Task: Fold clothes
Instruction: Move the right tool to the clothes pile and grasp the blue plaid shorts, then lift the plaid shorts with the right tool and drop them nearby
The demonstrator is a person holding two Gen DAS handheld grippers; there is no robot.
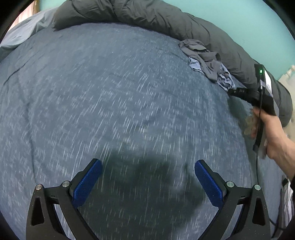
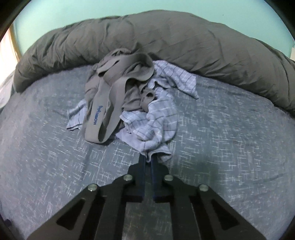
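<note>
Grippers: 2, left gripper (image 1: 148,169) near, right gripper (image 2: 149,158) at right by clothes.
Hand (image 1: 272,136): 1, far right.
Garments in pile: 2, grey garment (image 2: 118,88) on checked garment (image 2: 156,118).
Duvet (image 2: 166,48): 1, far.
Sheet (image 2: 230,138): 1.

open bedsheet (image 1: 114,96) ahead, duvet (image 1: 147,16) walling far edge

A blue flecked bedsheet (image 1: 110,92) covers the bed — a rumpled grey duvet (image 2: 166,40) against the teal wall (image 2: 73,13).
</note>
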